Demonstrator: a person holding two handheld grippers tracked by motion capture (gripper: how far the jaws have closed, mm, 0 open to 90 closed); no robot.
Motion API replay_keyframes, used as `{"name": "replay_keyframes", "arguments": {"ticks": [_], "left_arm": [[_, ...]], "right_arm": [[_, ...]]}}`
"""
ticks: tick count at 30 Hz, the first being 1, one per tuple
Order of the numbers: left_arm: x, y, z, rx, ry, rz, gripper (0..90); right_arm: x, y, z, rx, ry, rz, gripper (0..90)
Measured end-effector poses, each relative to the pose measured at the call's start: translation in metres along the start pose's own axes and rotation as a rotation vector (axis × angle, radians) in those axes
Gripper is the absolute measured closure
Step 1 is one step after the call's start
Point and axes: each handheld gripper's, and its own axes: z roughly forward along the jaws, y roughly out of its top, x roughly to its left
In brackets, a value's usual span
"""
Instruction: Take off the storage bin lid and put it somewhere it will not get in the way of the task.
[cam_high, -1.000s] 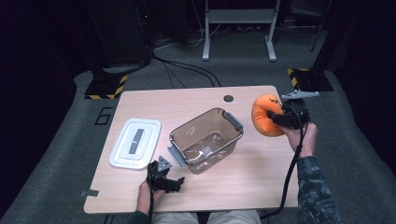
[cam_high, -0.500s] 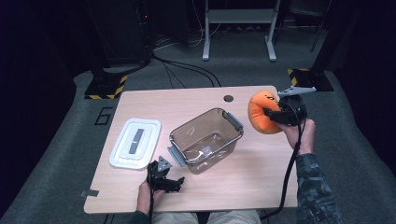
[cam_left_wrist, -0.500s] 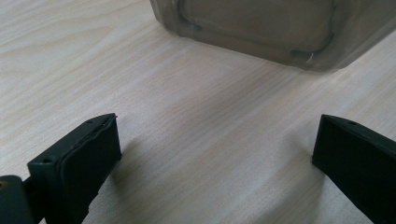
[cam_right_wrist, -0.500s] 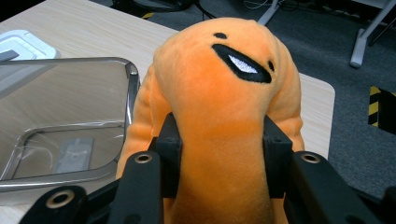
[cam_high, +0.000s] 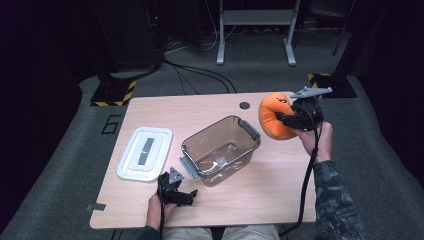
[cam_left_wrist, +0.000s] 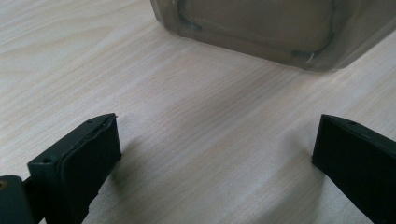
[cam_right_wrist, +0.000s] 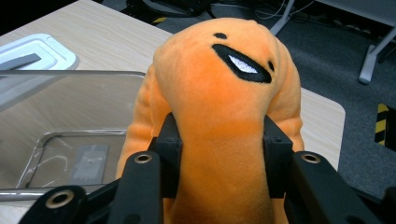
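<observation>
You have the orange plush toy (cam_high: 274, 116) pinched in your right gripper (cam_high: 280, 120), the two jaws pressing into its soft body from either side, as the right gripper view (cam_right_wrist: 219, 126) makes plain. Over the last second the toy has come up off the table (cam_high: 210, 105) and drifted from about three o'clock toward the centre, so it now hangs in the air just off the far right corner of the clear plastic container (cam_high: 221, 150), at roughly two o'clock from it. That shift reads as the carry phase: the pick looks finished and what remains is to bring the toy over the open container and let it go inside. The container is empty and its mouth faces up, so you have a clear drop; the white lid (cam_high: 145, 153) lies flat at nine o'clock from it, well apart and out of your path. Your left gripper (cam_high: 186, 197) has stayed where it was, resting on the table at seven o'clock from the container, jaws spread wide with nothing between them (cam_left_wrist: 210, 154). Mind the near rim and the handle as the toy crosses, since the plush bulges past the jaws.
</observation>
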Motion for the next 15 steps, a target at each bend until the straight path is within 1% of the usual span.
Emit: {"name": "replay_keyframes", "arguments": {"ticks": [6, 8, 11, 14, 15], "left_arm": [[0.000, 0.000, 0.000, 0.001, -0.001, -0.003, 0.7], [0.000, 0.000, 0.000, 0.001, 0.001, 0.002, 0.7], [0.001, 0.000, -0.001, 0.006, 0.000, 0.004, 0.8], [0.000, 0.000, 0.000, -0.006, 0.004, 0.001, 0.8], [0.000, 0.000, 0.000, -0.002, 0.005, 0.002, 0.8]], "right_arm": [[0.006, 0.008, -0.001, -0.006, 0.009, -0.014, 60.3], [0.008, 0.010, -0.001, -0.007, 0.015, -0.017, 60.3], [0.010, 0.014, 0.000, -0.007, 0.019, -0.036, 60.3], [0.013, 0.017, 0.001, -0.006, 0.025, -0.041, 60.3], [0.014, 0.018, 0.001, -0.007, 0.026, -0.046, 60.3]]}}
